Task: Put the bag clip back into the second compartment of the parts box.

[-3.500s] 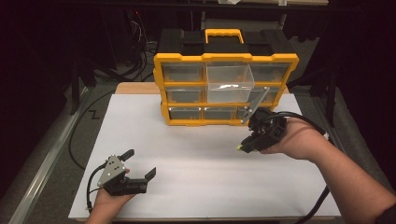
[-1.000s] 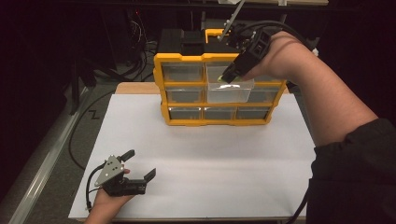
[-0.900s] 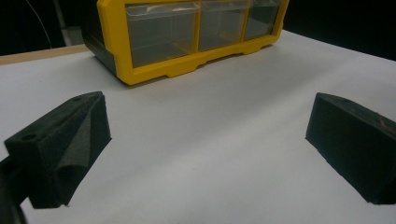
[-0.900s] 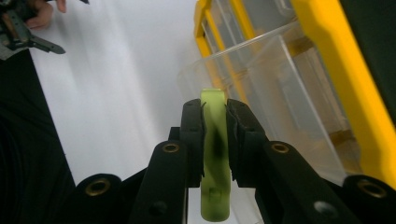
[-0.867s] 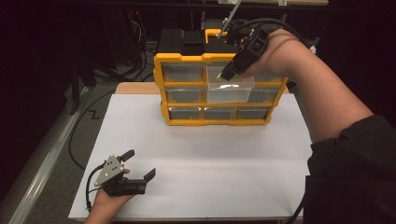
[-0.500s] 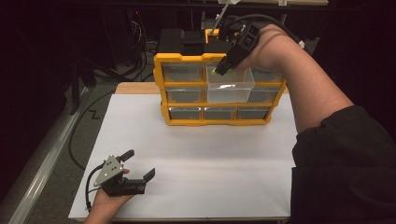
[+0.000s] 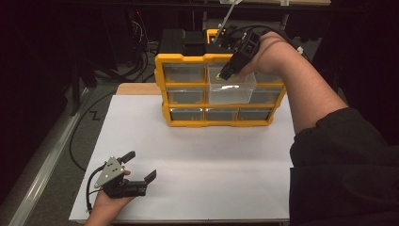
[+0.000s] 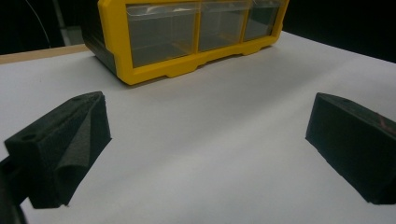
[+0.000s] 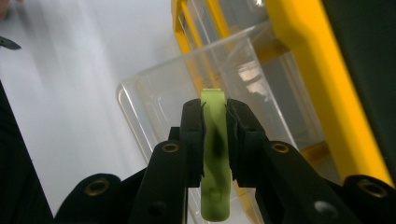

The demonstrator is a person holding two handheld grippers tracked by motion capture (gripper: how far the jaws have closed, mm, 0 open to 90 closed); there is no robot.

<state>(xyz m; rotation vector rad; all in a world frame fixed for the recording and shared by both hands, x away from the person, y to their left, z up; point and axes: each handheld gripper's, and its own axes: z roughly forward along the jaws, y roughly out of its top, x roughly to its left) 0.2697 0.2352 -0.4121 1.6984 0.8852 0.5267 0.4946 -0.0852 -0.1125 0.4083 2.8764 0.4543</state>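
A yellow organizer (image 7: pixel 221 89) with clear drawers stands at the back of the white table, and its bottom row (image 8: pixel 187 32) shows in the left gripper view. One clear middle drawer (image 7: pixel 232 88) is pulled out. My right gripper (image 7: pixel 225 71) hangs over that drawer, pointing down, shut on a flat light-green piece (image 9: pixel 215 154) whose tip sits above the drawer's open top (image 9: pixel 187 93). My left gripper (image 7: pixel 139 165) rests on the table near the front left edge, open, its black pads (image 8: pixel 70 144) wide apart with nothing between them.
A white sheet (image 7: pixel 197 165) covers the table in front of the organizer. Behind the organizer are a black box (image 7: pixel 186 40) and cables. A metal rail (image 7: pixel 42 174) runs along the table's left side. A dark sleeve (image 7: pixel 343 174) fills the lower right.
My right gripper with the green piece has moved a little left and down, closer over the pulled-out drawer. The left gripper has stayed put.
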